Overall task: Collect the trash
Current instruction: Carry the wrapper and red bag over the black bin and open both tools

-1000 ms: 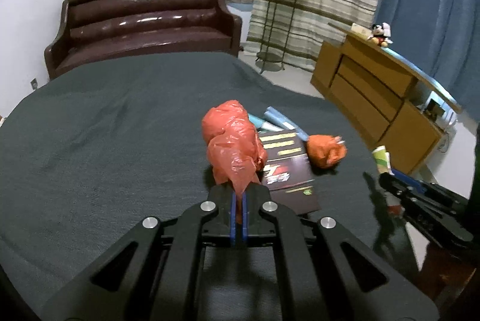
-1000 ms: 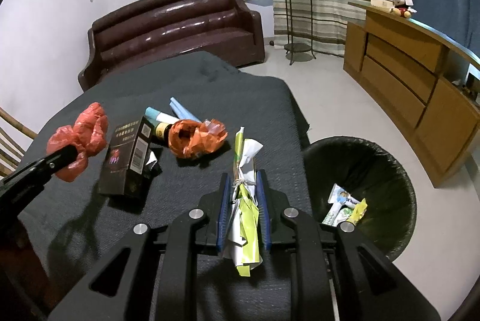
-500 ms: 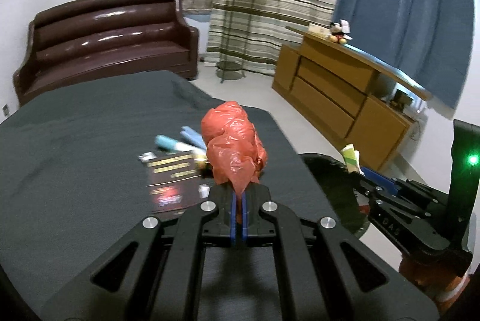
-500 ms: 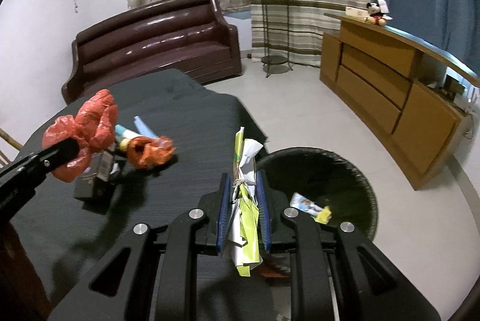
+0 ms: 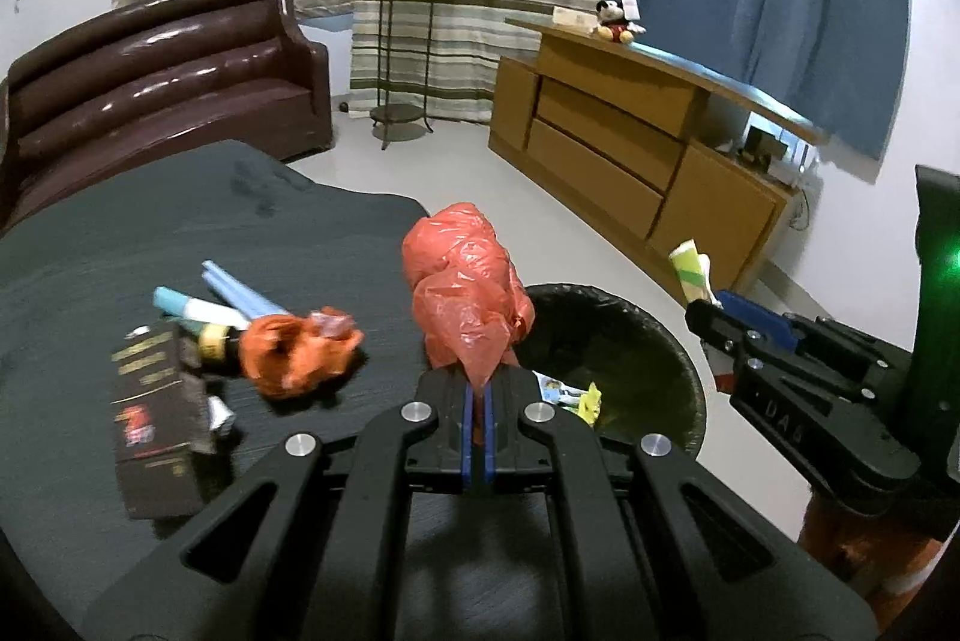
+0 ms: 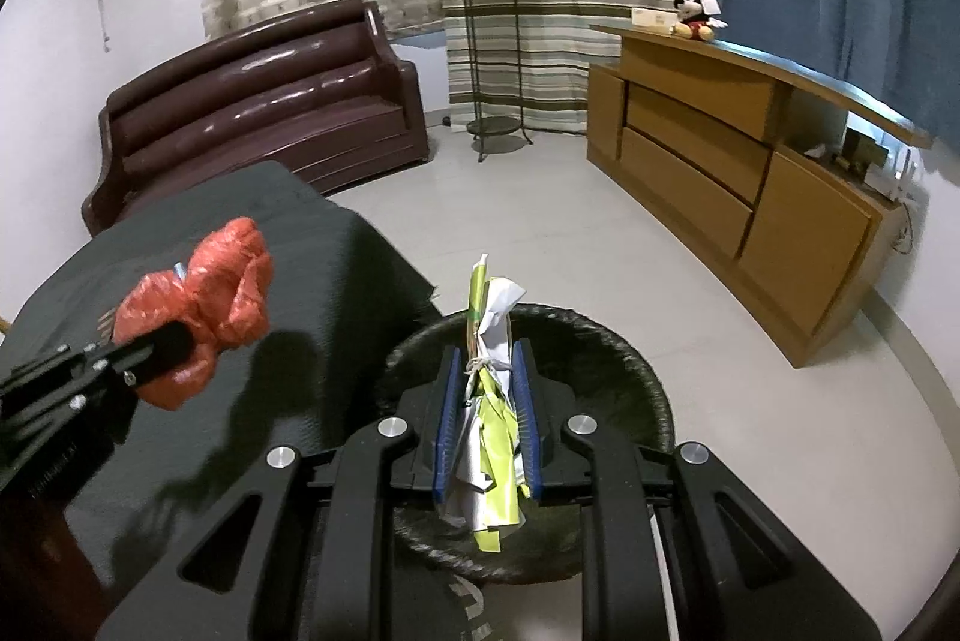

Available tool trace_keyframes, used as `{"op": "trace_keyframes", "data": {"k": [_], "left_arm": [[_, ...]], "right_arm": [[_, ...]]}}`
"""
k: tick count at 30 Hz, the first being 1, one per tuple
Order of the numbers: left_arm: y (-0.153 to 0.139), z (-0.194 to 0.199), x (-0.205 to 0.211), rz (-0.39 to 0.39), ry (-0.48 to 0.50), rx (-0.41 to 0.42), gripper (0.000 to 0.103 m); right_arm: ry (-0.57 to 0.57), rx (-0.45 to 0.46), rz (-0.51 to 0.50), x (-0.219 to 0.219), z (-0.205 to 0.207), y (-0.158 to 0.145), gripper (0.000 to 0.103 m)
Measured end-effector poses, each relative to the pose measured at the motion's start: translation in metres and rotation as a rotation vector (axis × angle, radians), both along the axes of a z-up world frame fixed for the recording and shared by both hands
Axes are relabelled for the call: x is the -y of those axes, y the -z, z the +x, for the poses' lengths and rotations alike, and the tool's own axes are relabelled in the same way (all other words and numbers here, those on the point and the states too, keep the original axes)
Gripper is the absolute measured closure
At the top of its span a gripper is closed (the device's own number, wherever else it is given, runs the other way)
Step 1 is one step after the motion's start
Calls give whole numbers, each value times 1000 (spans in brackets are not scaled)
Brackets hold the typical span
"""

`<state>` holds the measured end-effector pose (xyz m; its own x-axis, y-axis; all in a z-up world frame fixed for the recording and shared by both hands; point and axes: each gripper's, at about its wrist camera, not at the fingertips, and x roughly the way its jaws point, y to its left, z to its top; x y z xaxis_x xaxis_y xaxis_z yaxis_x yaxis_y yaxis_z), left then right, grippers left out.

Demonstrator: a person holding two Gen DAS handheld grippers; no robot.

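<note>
Dark tablecloth [image 5: 120,233] holds a black box [image 5: 153,431] with unreadable gold print.

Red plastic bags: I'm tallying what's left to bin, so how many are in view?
2: one bag clamped in the left gripper, another on the table. More may be hidden.

Near rim of black bin [image 6: 636,371] hidden behind right hand-held gripper [image 6: 487,401] and its clamped paper wad [image 6: 493,389]; bin contents mostly out of sight there. Dark box [image 5: 153,419] lettering too blurred to read. Orange crumpled bag [image 5: 294,350] smeared, covering tube ends [image 5: 198,311]. Sofa [image 5: 150,59] cut off at left edge. Desk [image 5: 90,245] edge hidden below the left hand-held gripper [image 5: 478,422].
</note>
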<state>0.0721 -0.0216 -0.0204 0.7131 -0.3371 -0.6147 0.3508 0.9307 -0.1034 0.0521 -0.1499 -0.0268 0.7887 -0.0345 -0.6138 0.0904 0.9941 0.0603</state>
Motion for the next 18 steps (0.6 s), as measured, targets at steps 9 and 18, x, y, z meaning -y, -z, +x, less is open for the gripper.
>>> {"op": "trace_keyframes", "data": {"k": [9, 18], "left_arm": [[10, 16, 33, 33, 34, -23, 101], [18, 32, 55, 59, 51, -39, 101]], "right_arm": [[21, -1, 13, 19, 8, 7, 84], [40, -10, 34, 31, 14, 14, 84]]}}
